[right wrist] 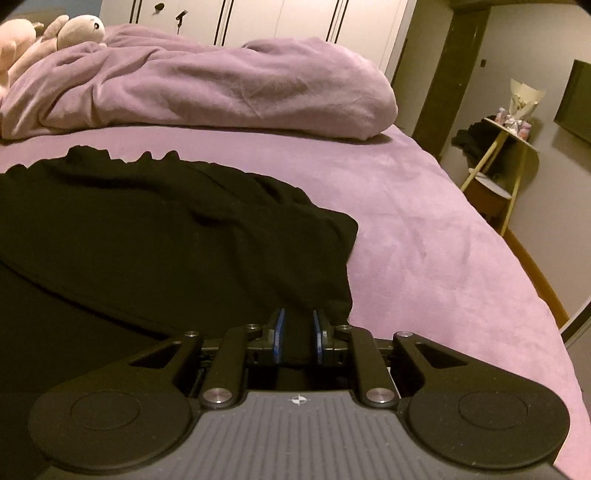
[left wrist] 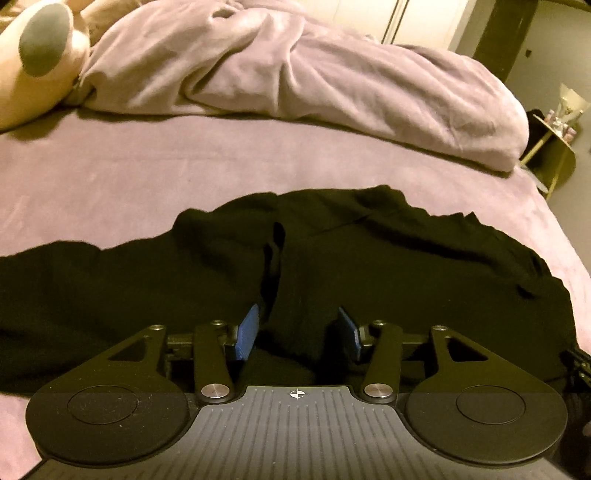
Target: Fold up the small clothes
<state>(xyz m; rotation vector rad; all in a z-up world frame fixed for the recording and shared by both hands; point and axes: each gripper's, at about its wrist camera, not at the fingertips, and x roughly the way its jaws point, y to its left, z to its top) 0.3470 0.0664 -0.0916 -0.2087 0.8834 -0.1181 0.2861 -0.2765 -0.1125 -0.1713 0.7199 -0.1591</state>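
**Black cloth on the purple bed**

A black piece of clothing (left wrist: 332,258) lies spread out and wrinkly on the purple bed sheet (left wrist: 147,166). The left gripper (left wrist: 299,332) is over the cloth with its blue pads apart, and they do not press on it. The right gripper (right wrist: 298,332) has its pads close together, pinching the cloth's corner. A crumpled purple blanket (right wrist: 221,88) and a stuffed toy (right wrist: 79,31) lie farther back.
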